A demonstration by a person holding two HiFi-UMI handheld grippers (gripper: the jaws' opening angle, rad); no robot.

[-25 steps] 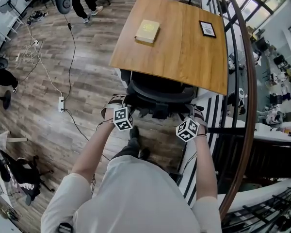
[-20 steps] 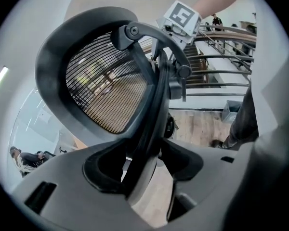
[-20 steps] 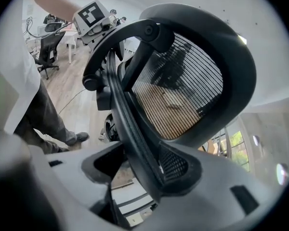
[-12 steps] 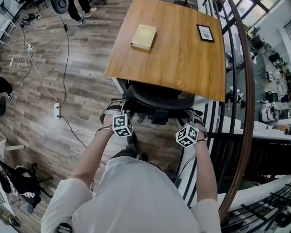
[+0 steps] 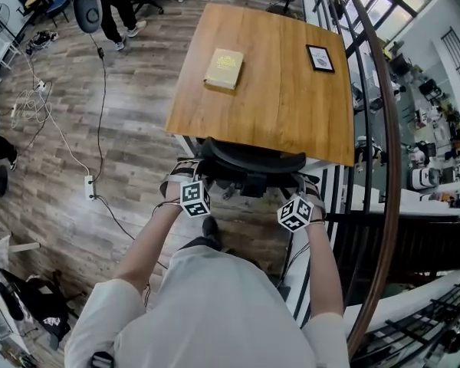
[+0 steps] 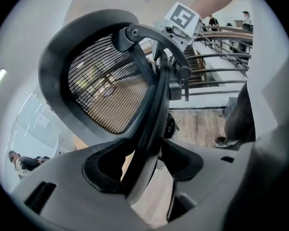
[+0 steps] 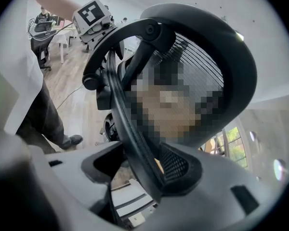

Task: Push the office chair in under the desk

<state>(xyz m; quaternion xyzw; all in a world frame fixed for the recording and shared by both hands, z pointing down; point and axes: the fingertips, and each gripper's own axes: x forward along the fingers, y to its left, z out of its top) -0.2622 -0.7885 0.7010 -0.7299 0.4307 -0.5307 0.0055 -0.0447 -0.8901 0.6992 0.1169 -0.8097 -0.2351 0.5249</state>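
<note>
Office chair [image 5: 251, 158] gripped at both backrest edges: left gripper [image 6: 144, 162] pinches the left rim in its fingers [image 6: 62, 177], right gripper [image 7: 142, 170] clamps the right rim. Chair lies straight ahead of the fingers, seat already beneath the desk [image 5: 284, 75]. Backrest's long axis runs crosswise btwn them, both hands approx. equally near, so the push looks to go dead ahead.

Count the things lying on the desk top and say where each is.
2. A yellowish book lies toward the left side of the desk; a small dark frame lies near its far right corner. The whole top shows, so none is hidden.
</note>
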